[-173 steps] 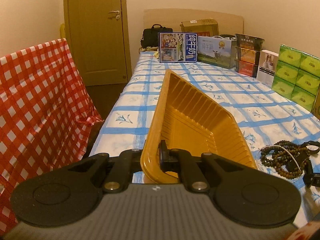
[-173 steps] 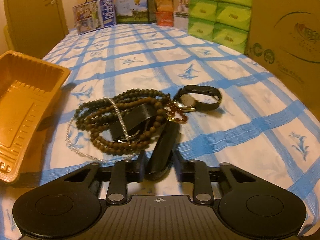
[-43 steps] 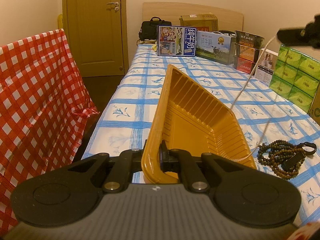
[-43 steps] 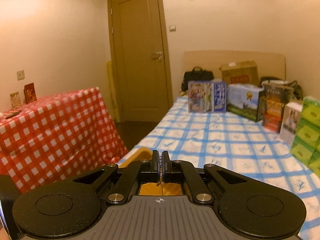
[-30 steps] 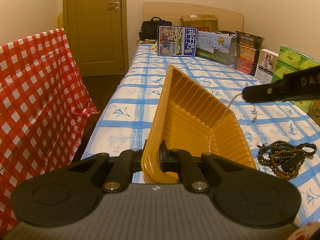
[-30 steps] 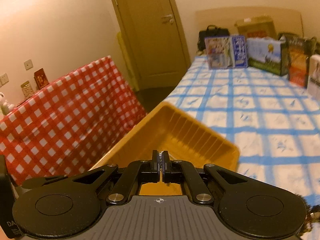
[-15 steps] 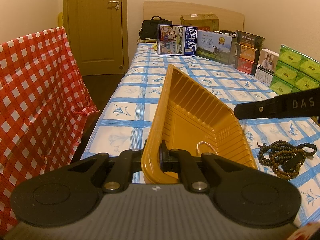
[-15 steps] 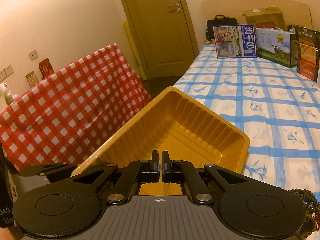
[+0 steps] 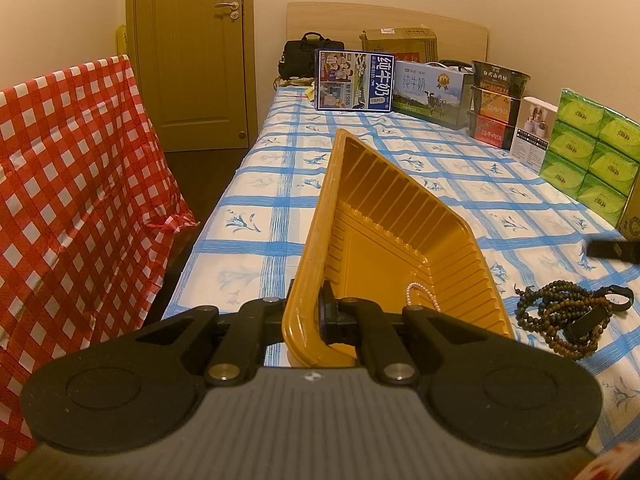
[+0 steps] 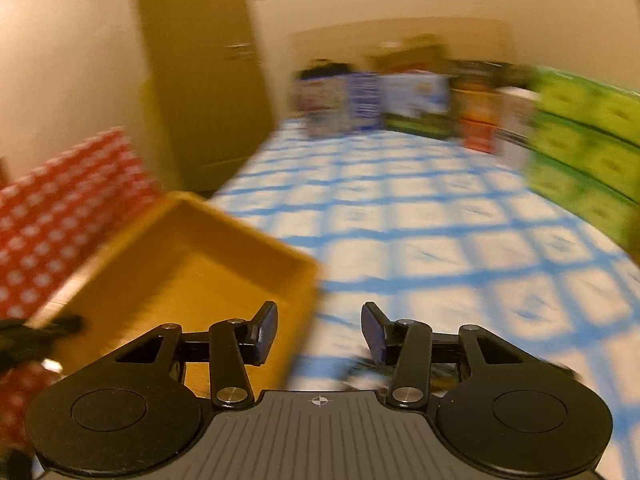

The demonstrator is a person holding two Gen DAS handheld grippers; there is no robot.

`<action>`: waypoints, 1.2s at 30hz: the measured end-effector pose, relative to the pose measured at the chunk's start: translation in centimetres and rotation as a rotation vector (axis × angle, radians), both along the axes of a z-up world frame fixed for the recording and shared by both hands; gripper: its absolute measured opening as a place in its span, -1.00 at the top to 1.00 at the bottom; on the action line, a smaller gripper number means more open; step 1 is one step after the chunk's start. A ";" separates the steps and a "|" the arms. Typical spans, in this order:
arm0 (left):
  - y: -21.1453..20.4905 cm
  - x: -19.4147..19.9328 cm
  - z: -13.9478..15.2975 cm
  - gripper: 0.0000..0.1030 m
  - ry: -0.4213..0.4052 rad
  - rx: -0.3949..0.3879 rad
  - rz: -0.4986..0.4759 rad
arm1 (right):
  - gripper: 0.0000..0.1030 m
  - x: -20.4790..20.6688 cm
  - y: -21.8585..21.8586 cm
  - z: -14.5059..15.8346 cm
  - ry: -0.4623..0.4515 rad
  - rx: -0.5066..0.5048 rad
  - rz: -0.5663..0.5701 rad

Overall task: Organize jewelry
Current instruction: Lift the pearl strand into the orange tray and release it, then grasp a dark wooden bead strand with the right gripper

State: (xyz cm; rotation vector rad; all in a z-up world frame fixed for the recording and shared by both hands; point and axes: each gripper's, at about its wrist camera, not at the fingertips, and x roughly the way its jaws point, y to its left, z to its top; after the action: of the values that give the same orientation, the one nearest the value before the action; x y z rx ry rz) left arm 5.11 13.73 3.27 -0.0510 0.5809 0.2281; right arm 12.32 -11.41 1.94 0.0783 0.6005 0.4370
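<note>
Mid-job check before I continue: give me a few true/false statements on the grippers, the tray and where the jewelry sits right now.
1. The left gripper is shut on the yellow tray rim. True.
2. The right gripper is clamped on a chain. False: its jaws stand open and empty.
3. A pearl chain lies inside the tray. True.
4. The brown bead necklaces are in the tray. False: they lie on the blue checked cloth beside it.

The yellow ribbed tray [image 9: 400, 240] stands tilted on the blue checked cloth, one rim raised. A thin pearl chain [image 9: 420, 294] lies inside on its floor. Just beside the tray, a tangle of dark wooden bead strings [image 9: 560, 316] rests on the cloth.
</note>
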 end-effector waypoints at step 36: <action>0.1 0.1 0.1 0.87 0.003 0.003 -0.001 | 0.89 -0.7 -6.0 -4.8 0.041 -0.137 -0.123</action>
State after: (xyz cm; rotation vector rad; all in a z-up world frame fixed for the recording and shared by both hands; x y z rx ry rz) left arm 5.20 13.82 3.40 -0.0471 0.5838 0.2279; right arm 11.66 -17.36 -2.85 -0.0061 0.6610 0.2749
